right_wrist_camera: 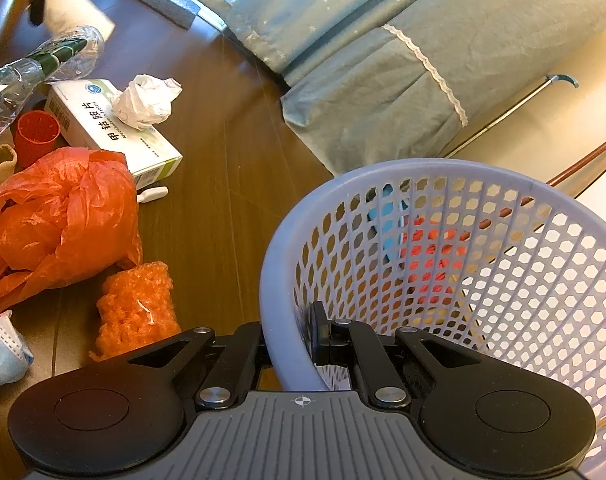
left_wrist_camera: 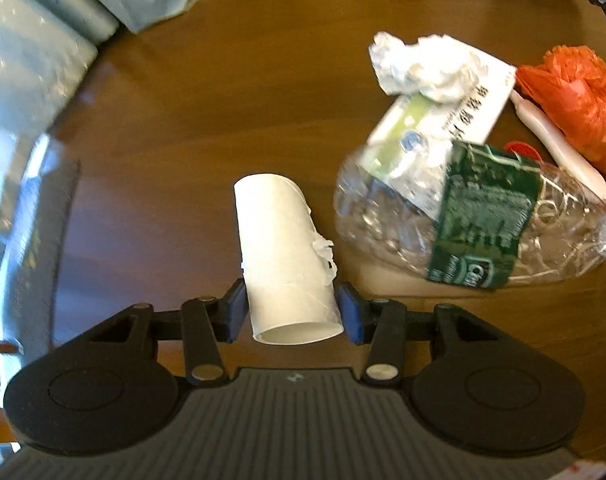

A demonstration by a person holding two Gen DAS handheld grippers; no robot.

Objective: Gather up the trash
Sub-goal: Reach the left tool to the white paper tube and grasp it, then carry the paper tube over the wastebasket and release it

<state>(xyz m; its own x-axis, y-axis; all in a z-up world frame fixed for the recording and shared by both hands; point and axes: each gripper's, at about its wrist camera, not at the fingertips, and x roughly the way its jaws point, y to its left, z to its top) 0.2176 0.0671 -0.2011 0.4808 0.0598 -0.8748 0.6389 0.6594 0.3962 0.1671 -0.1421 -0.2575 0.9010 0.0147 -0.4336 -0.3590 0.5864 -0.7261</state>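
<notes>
The left tongs (left_wrist_camera: 293, 312) are clamping a white cardboard tube (left_wrist_camera: 283, 256) by its near end above the wooden floor (left_wrist_camera: 203, 120); it looks light and crushable. The right tongs (right_wrist_camera: 291, 340) are pinching the lavender mesh basket's (right_wrist_camera: 443, 172) rim.

You see a white cardboard tube (left_wrist_camera: 287, 256), a clear bottle (left_wrist_camera: 463, 216) with a dark green label, an orange plastic bag (right_wrist_camera: 59, 216), and a lavender basket (right_wrist_camera: 443, 172) with hexagon-patterned holes.
</notes>
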